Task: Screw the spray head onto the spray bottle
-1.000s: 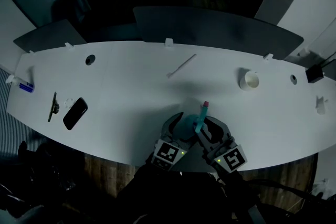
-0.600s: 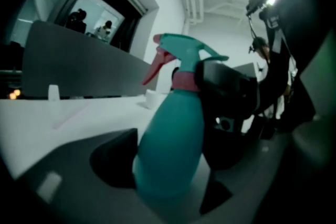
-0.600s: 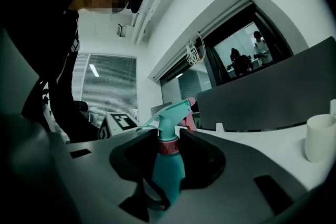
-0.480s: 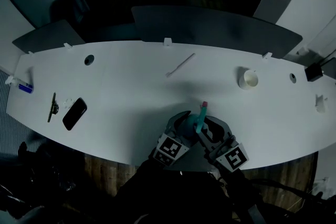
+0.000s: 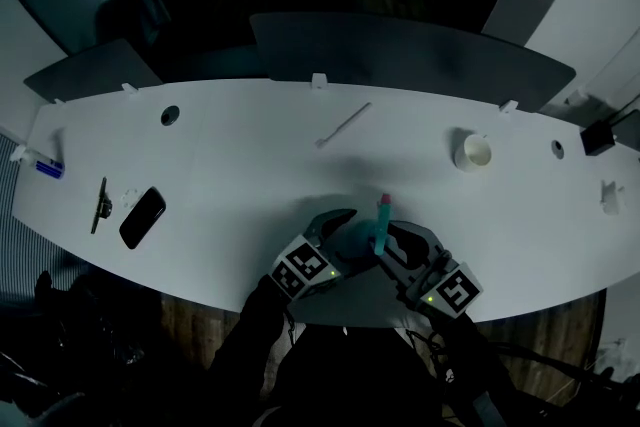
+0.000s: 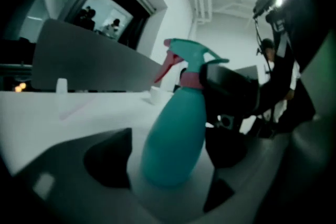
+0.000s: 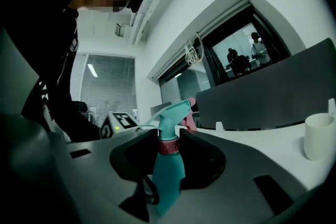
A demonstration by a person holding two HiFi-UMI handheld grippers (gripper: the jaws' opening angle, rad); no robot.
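The head already sits on the bottle, upright at the table's near edge, right gripper jaws clamped at its pink collar, left gripper jaws just opening wide, clear of its body (tightness I can't judge).

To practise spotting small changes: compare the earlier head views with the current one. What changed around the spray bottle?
The left gripper swung out leftward, its jaws just opening wider; the spray bottle stands between them, unpressed. The right gripper stays clamped on its pink collar; the bottle stays put.
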